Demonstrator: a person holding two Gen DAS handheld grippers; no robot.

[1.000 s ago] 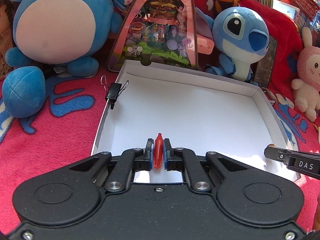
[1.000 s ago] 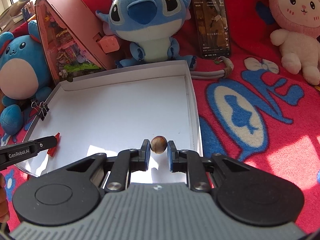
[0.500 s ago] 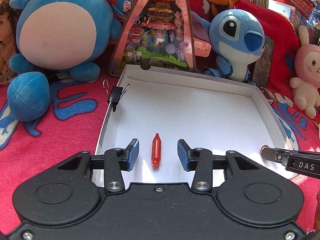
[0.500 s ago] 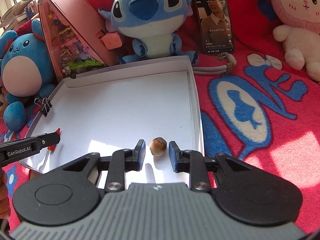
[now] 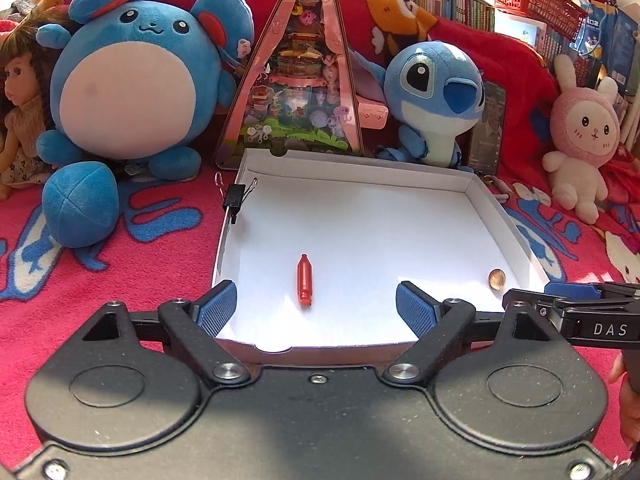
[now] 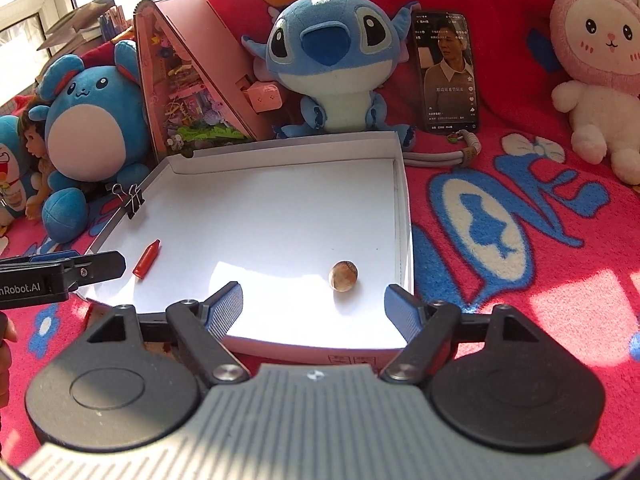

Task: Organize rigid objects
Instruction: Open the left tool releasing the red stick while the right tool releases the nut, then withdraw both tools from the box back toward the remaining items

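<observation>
Left claw (image 5: 316,304) opening, red piece (image 5: 304,280) free mid-tray, right claw (image 6: 314,304) opening, nut (image 6: 343,275) beside tray wall (image 6: 404,232)

Red bottle-shaped piece (image 5: 304,285) and brown nut (image 6: 343,275) lie apart in white tray (image 5: 400,204).

blue round plush (image 5: 128,92), stitch plush (image 6: 334,68), pink bunny plush (image 6: 596,64), phone (image 6: 448,72), red blanket (image 6: 520,240)
</observation>
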